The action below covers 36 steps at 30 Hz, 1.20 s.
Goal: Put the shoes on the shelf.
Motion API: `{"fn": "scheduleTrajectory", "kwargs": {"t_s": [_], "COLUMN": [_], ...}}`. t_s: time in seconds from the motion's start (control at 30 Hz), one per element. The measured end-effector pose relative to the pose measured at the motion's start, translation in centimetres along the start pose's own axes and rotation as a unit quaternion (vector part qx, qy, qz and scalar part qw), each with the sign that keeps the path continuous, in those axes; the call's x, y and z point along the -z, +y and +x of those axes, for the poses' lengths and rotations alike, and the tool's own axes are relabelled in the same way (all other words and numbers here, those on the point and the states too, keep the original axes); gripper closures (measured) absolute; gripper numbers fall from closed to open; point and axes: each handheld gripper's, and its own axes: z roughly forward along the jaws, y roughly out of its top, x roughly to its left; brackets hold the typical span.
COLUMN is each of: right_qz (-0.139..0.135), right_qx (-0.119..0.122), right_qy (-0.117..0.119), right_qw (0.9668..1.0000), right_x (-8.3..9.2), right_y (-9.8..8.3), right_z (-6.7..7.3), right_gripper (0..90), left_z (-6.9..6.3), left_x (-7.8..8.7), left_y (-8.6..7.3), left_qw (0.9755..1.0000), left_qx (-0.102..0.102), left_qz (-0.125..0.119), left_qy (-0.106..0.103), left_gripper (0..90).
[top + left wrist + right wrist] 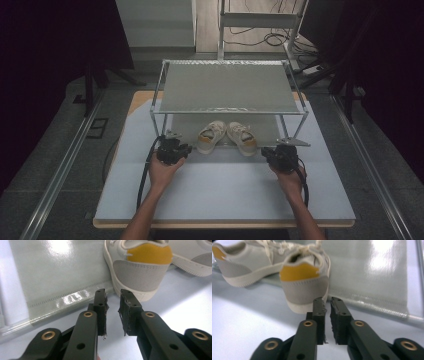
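Note:
A pair of cream sneakers with yellow heel tabs stands under a metal rack, heels toward me: the left shoe and the right shoe. My left gripper lies low on the table just left of the left shoe's heel. A narrow gap shows between its jaws, with nothing in it. My right gripper sits just right of the right shoe's heel. Its jaws are almost touching and hold nothing. The other shoe lies beyond.
The two-tier metal rack stands at the back of the white table board; its grey lower shelf mat lies under the shoes. Thin rack legs rise close to each gripper. Cables trail from both grippers.

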Motion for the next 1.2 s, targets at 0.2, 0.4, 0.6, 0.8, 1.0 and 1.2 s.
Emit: {"fn": "scheduleTrajectory", "kwargs": {"t_s": [0.2, 0.4, 0.6, 0.8, 1.0, 1.2], "right_qz": [0.016, 0.022, 0.025, 0.026, 0.029, 0.03], "right_qx": [0.01, 0.012, 0.013, 0.013, 0.011, 0.007], "right_qy": [0.005, 0.004, 0.008, -0.001, -0.012, -0.011], "right_qw": [0.9998, 0.9997, 0.9996, 0.9996, 0.9995, 0.9995], "right_x": [-0.8, -1.4, -2.0, -2.1, -2.1, -2.7], "right_y": [-0.7, -0.9, -0.8, -0.6, -0.6, -0.5], "right_z": [0.5, 0.9, 1.2, 1.2, 0.8, 0.7], "right_gripper": [86.9, 88.4, 88.5, 88.4, 88.4, 88.9], "left_z": [-0.2, -0.2, -0.2, -0.1, -0.8, -0.9], "left_x": [-0.7, -1.2, -1.8, -2.1, -2.0, -2.1], "left_y": [0.1, 0.0, 0.1, 0.3, 0.8, 0.8], "left_qw": [1.0, 1.0, 0.9999, 0.9998, 0.9998, 0.9998], "left_qx": [0.001, -0.001, -0.001, 0.006, -0.002, -0.003], "left_qz": [0.002, 0.009, 0.014, 0.015, 0.014, 0.016], "left_qy": [-0.002, -0.003, -0.009, -0.014, -0.012, -0.012], "left_gripper": [77.0, 79.8, 85.6, 89.3, 89.6, 89.6]}}
